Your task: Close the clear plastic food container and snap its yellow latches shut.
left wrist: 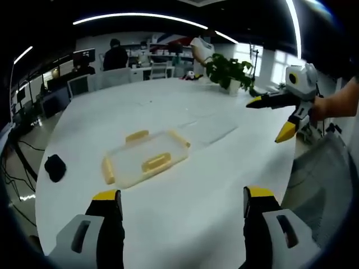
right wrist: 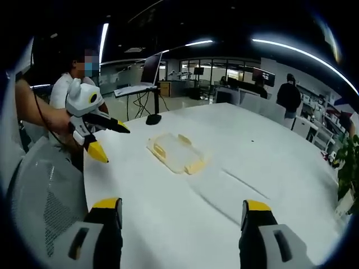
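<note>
Clear plastic food container with yellow latches [left wrist: 145, 158] lying flat on the white tabletop [left wrist: 185, 224].
Its long axis runs 8 to 2 o'clock in the left gripper view; left claw [left wrist: 182, 204] and right claw [right wrist: 182, 212] both gape, empty, well apart from it.

Open-plan office or lab space
Long white table [left wrist: 168, 112], desks with monitors [right wrist: 151, 68], office chairs [left wrist: 78, 85], strip ceiling lights [left wrist: 140, 17], people working behind.

both views look from opposite sides across the white table [left wrist: 185, 168], sharing the container [left wrist: 145, 158] between them.
</note>
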`<action>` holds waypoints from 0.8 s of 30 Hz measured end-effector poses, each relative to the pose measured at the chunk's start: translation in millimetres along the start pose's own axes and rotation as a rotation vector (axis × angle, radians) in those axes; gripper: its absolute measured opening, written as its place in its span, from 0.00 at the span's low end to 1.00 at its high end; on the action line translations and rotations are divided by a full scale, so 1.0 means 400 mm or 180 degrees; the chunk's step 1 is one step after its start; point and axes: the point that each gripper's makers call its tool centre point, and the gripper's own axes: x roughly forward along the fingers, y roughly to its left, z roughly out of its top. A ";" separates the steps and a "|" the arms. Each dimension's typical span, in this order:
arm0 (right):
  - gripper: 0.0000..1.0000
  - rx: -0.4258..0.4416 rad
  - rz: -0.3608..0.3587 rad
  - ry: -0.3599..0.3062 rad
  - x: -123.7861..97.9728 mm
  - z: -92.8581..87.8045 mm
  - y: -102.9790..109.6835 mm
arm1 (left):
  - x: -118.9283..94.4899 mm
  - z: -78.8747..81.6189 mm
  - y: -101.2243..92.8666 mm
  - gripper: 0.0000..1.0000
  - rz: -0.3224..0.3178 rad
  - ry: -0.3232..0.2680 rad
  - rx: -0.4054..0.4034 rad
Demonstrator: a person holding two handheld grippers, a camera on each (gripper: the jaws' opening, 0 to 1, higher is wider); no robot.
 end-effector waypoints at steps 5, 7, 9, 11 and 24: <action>0.87 -0.0019 0.0025 0.0000 0.009 0.006 -0.001 | 0.001 0.010 0.009 0.87 0.0001 -0.0008 0.0023; 0.86 -0.0076 0.0034 0.0031 0.015 0.004 -0.001 | 0.001 0.011 0.015 0.87 0.0010 -0.0012 0.0022; 0.86 -0.0079 0.0048 0.0040 0.019 0.004 -0.001 | 0.002 0.009 0.019 0.87 0.0011 -0.0003 0.0020; 0.86 -0.0081 0.0060 0.0039 0.023 0.006 -0.002 | 0.004 0.006 0.021 0.87 0.0007 0.0011 0.0027; 0.86 -0.0158 0.0106 0.0099 0.044 0.015 -0.007 | 0.014 0.004 0.035 0.86 -0.0011 0.0042 0.0047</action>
